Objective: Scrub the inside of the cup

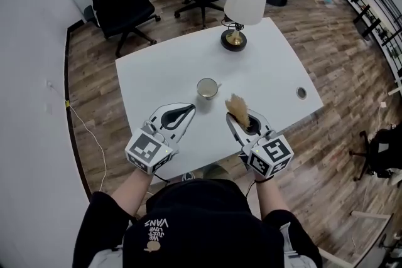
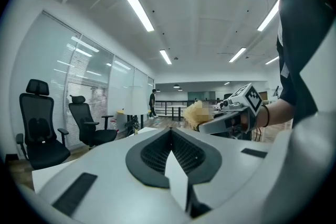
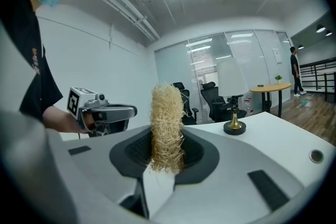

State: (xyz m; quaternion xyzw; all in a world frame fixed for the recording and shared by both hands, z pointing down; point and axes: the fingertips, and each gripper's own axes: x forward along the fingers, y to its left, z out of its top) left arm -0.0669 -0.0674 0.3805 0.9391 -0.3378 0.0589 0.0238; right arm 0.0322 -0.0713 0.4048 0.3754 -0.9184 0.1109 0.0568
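Forearms both reach forward from the body in the head view, black short sleeves above, each hand tucked behind its marker cube. Both tools sit over the near edge of the white surface (image 1: 164, 69) and point away from me, close to level.

Left hand-held gripper (image 1: 189, 109): I read its jaws as fully together in its own view, the dark pads meeting along one seam with nothing between them. Its tip angles toward the cup (image 1: 207, 88) from the near left and stands apart from it.

Right hand-held gripper (image 1: 239, 120): jaws clamped on a straw-coloured fibrous scrubber (image 3: 167, 128). The wad rises upright out of the pads in the right gripper view, most of its length free above the grip. In the head view it shows as a tan tuft at the tip, near the cup's right side and not touching it.

Cup: upright on the surface, mouth open to the camera, handle to the right. It sits just beyond and between the two tips, and neither tool touches it.

Farther back on the surface stands a lamp (image 1: 244, 4) with a white shade and brass base, well apart from the cup. Each gripper view catches the other tool held alongside at similar height.
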